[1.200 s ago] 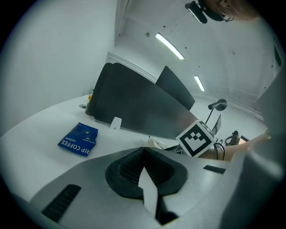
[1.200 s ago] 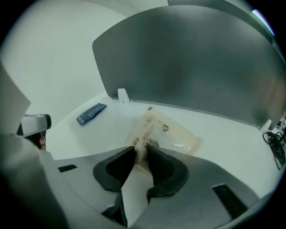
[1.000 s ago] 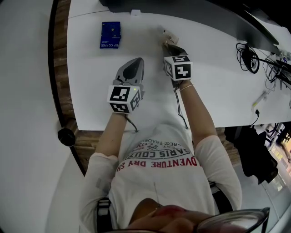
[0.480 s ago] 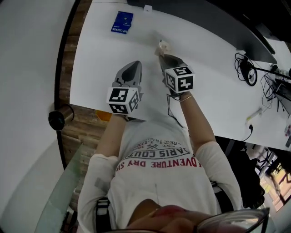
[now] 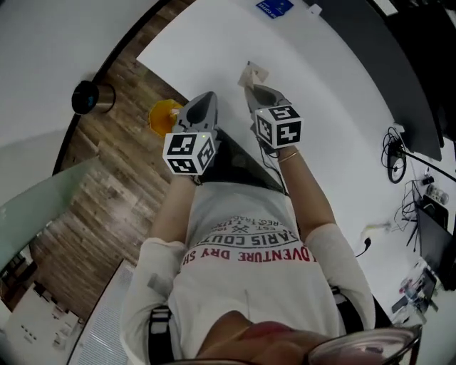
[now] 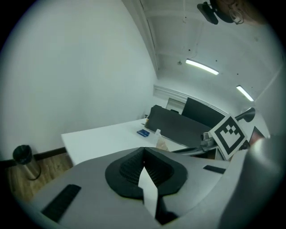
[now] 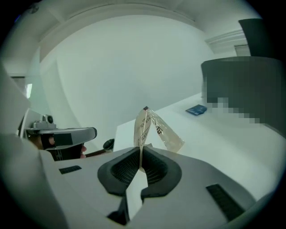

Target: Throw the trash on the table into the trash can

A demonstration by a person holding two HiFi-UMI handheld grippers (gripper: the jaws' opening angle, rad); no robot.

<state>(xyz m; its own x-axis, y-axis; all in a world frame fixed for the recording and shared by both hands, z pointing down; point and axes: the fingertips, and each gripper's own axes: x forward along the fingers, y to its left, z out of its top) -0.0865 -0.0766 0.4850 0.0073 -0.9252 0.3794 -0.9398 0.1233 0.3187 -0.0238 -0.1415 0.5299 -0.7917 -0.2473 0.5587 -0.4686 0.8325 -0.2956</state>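
Wrapper [image 7: 154,129], a clear crinkly plastic sachet with faint print, is pinched by one edge in the right hand-held gripper [image 7: 141,152], whose jaws are clamped tight on it. The rest of it stands up in a loose folded tent above the table [image 5: 320,107], near the table's left edge. The left hand-held gripper [image 6: 143,154] is closed on nothing.

The trash can [image 5: 89,98], a small shiny cylinder with a dark mouth, stands on the wood-plank floor [image 5: 107,185], well apart to the left. Film this light will likely flutter and drift. I judge it best to hold the pinch firm, carry the sachet right over the narrow mouth, lower it close, and only then release. A flat blue packet [image 5: 274,7] lies at the table's far side.
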